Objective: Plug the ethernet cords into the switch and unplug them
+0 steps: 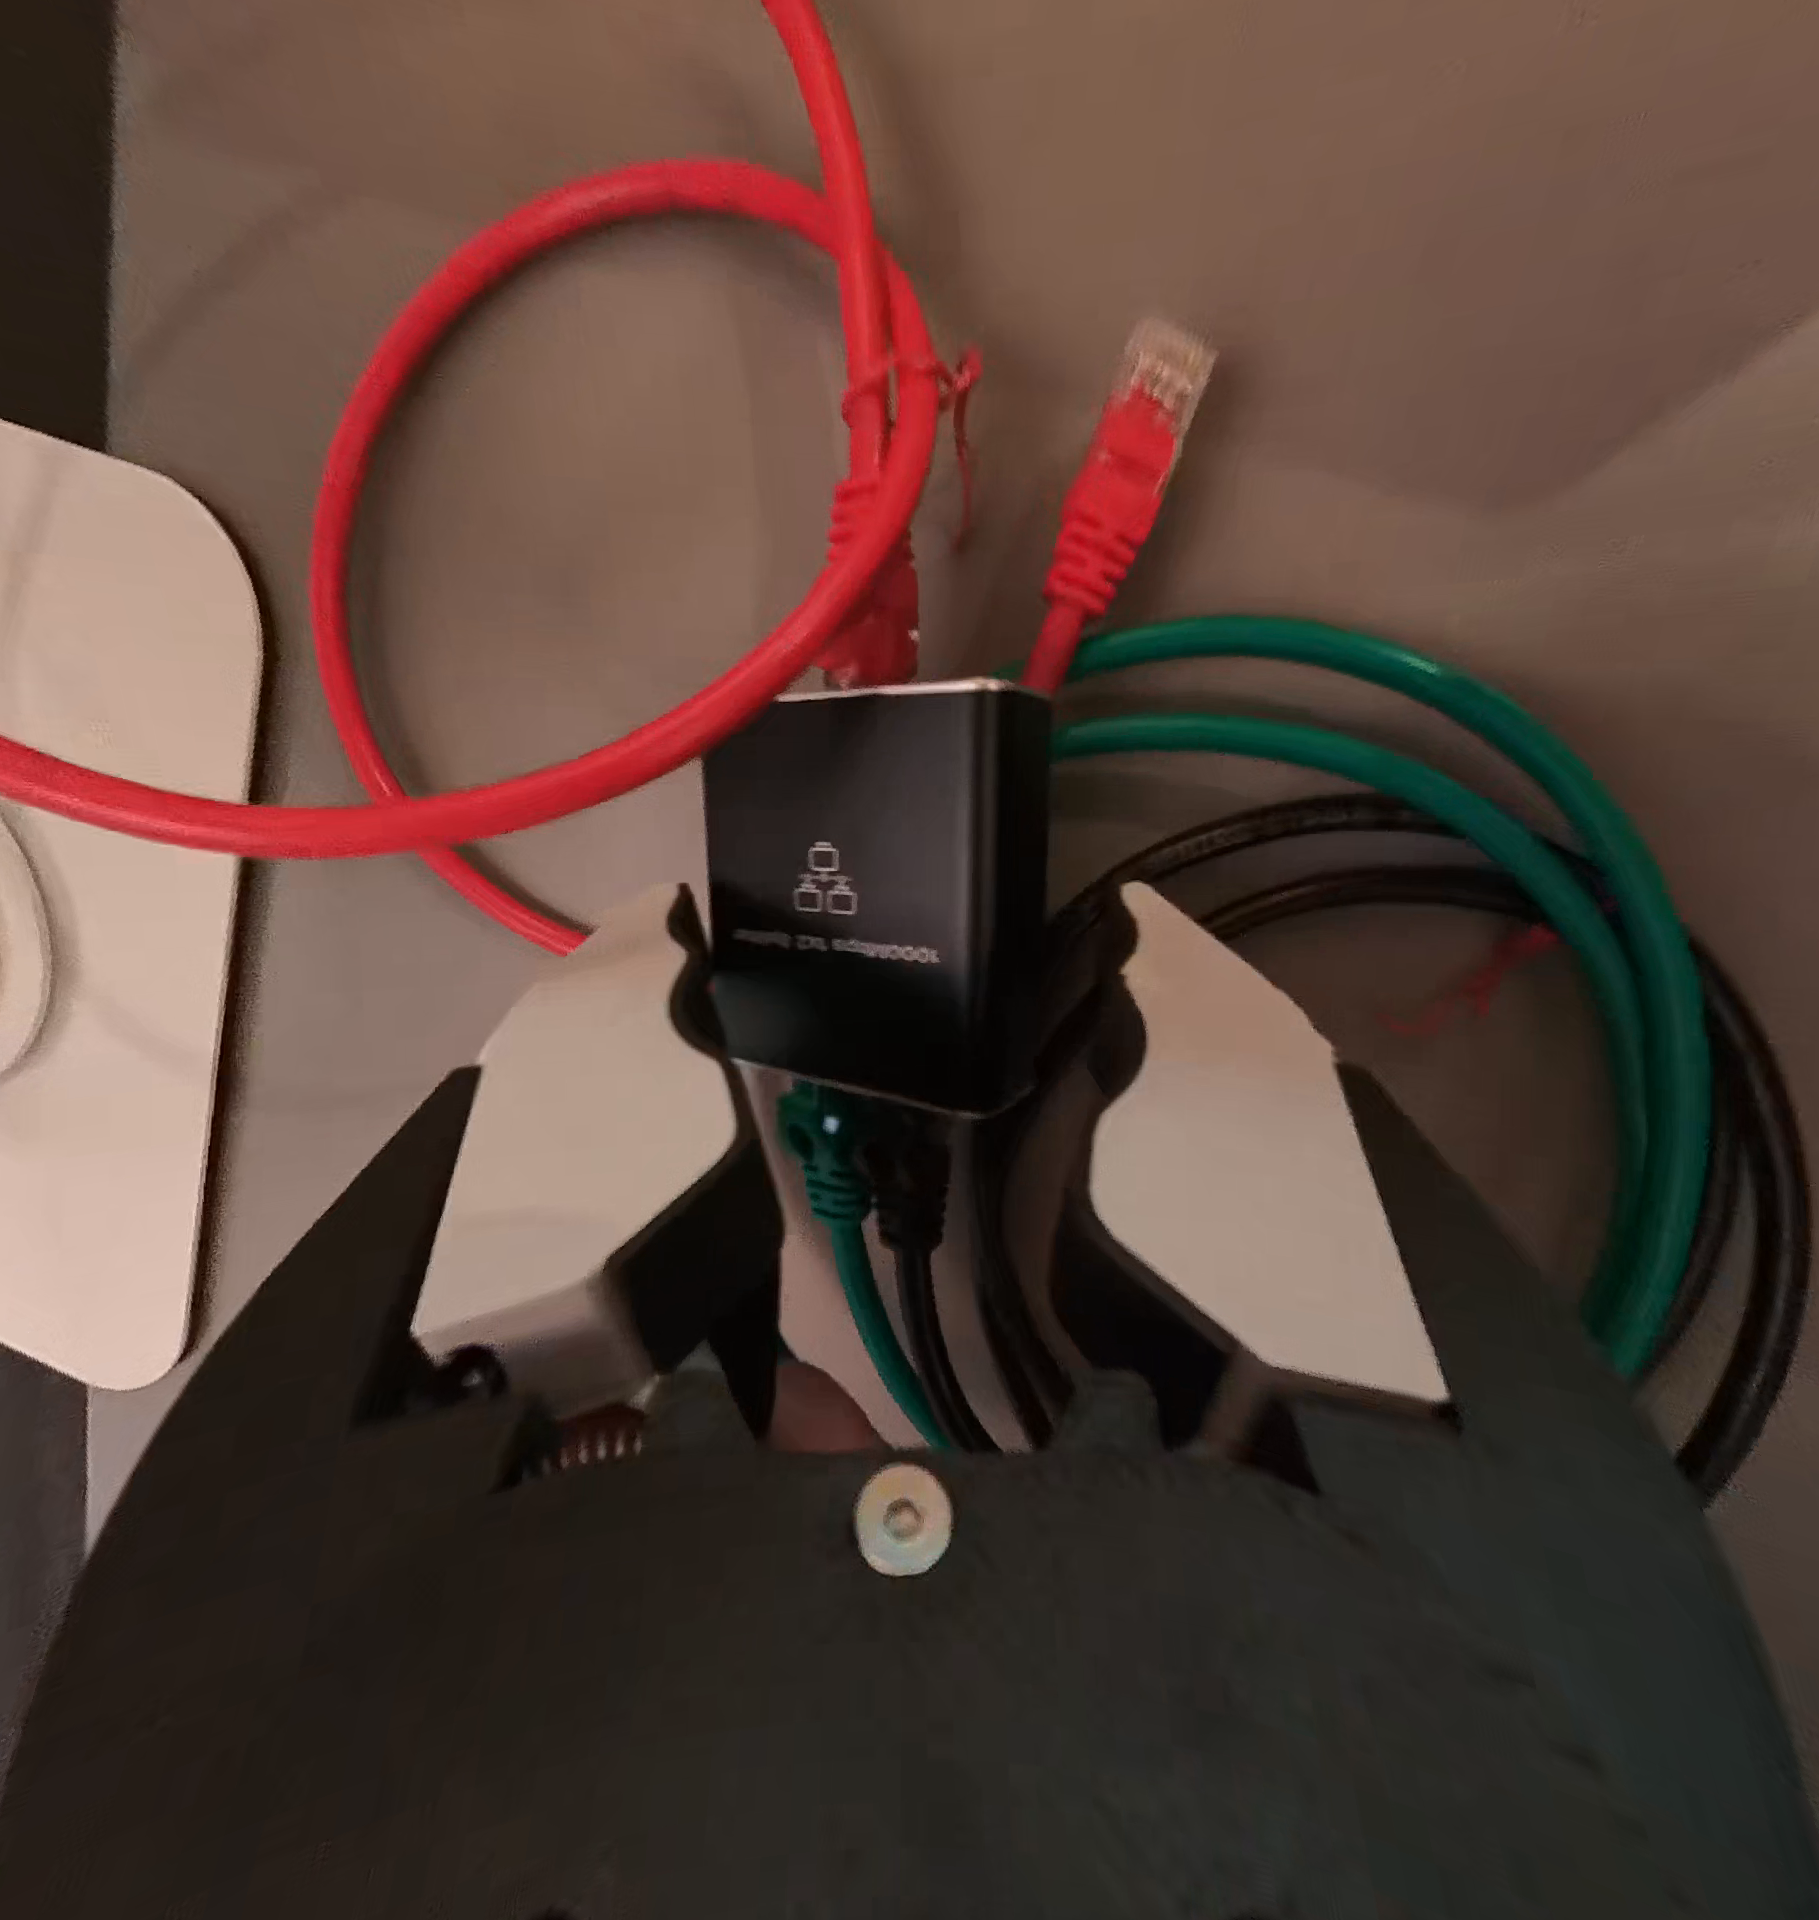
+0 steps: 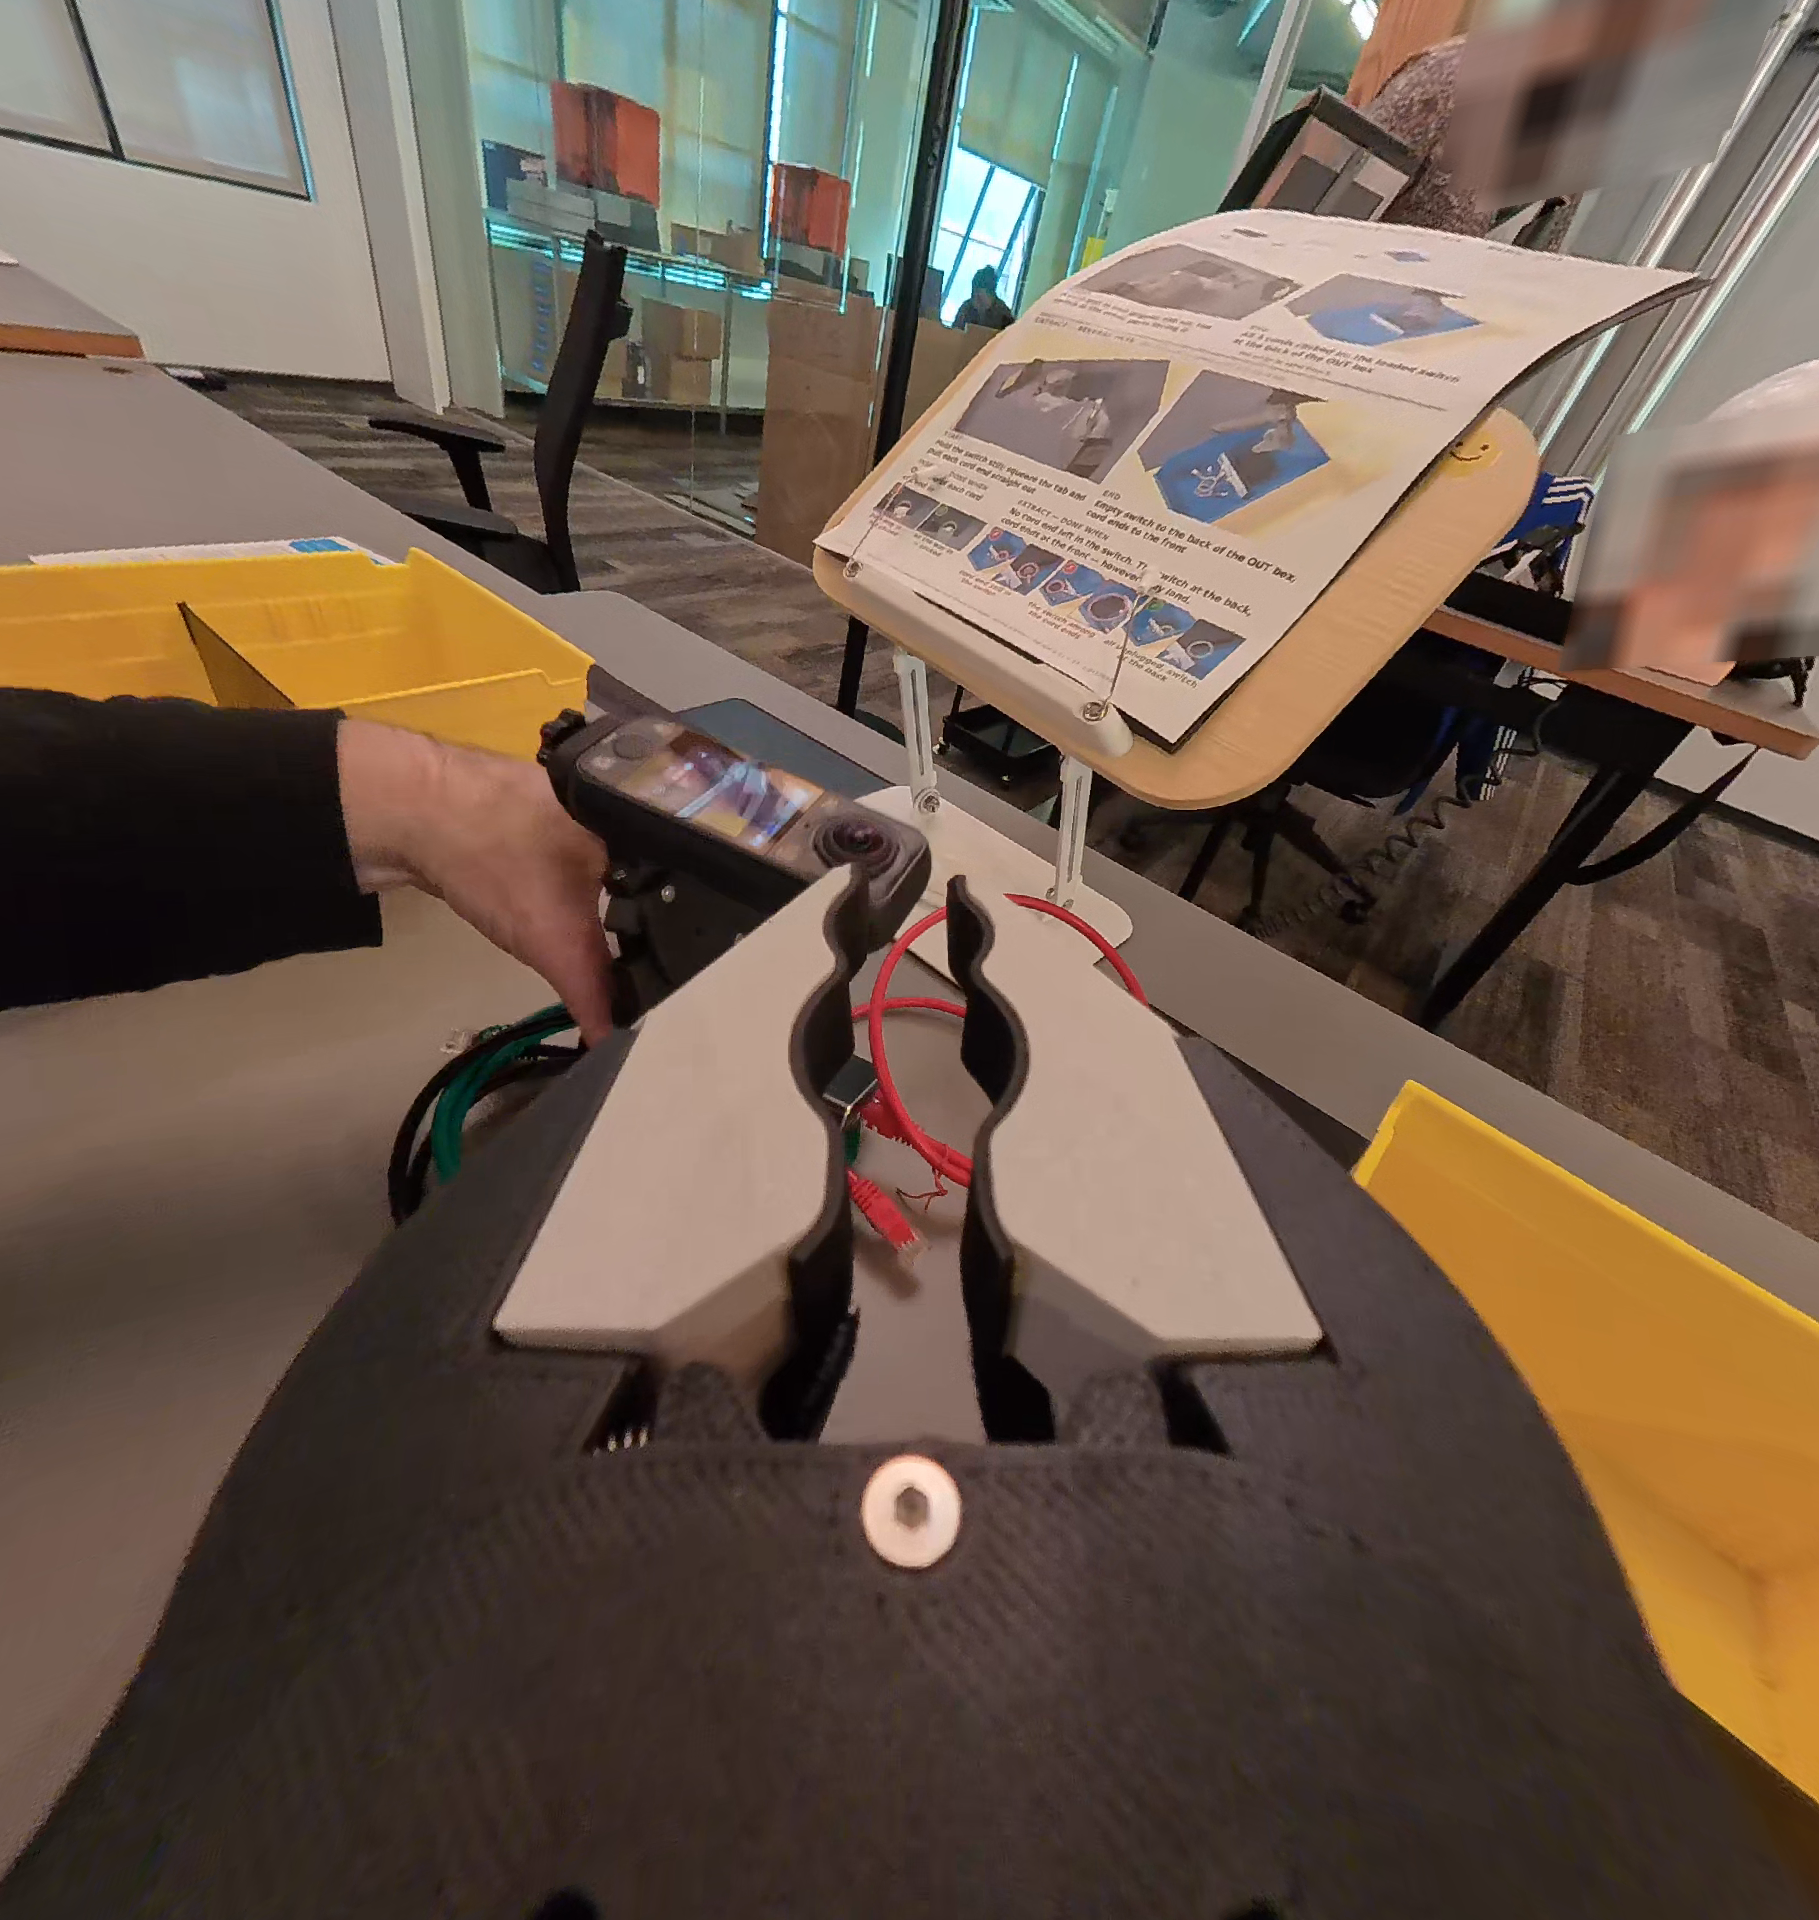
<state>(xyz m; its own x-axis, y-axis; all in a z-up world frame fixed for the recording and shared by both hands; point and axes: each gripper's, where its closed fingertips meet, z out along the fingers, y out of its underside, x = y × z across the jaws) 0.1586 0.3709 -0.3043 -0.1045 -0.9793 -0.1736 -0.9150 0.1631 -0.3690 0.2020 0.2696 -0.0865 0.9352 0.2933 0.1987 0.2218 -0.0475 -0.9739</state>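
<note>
On the grey desk (image 1: 1300, 312), the left gripper (image 1: 889, 971) has its two pale fingers (image 1: 593, 1049) clamped on the sides of the little black switch (image 1: 874, 883), pinching it near its closer end so the box sticks out forward between the tips. A green cord (image 1: 1507, 790) and a black cord (image 1: 1757, 1195) are plugged into the end of the switch facing the camera, their boots sitting right between the fingers, and both loop off to the right and back around. At the far end there's a red cord (image 1: 531, 790) with one plug that looks seated in the switch, though it's blurry there so can't swear to it. Another red plug (image 1: 1123, 488) points up and away, free, just beside the far right corner of the switch. The red cable coils in a loop and runs across the white base of a stand (image 1: 105, 831) on the left.

The right gripper (image 2: 900, 904) hangs above all this holding nothing, fingers (image 2: 718, 1122) slightly apart with a narrow gap, not touching anything. Through that gap you can see the switch and red loop down below. A hand (image 2: 469, 842) holds the left gripper's handle. Yellow bins (image 2: 385, 634) sit on either side, and a sheet with pictures rests on the stand (image 2: 1196, 468).
</note>
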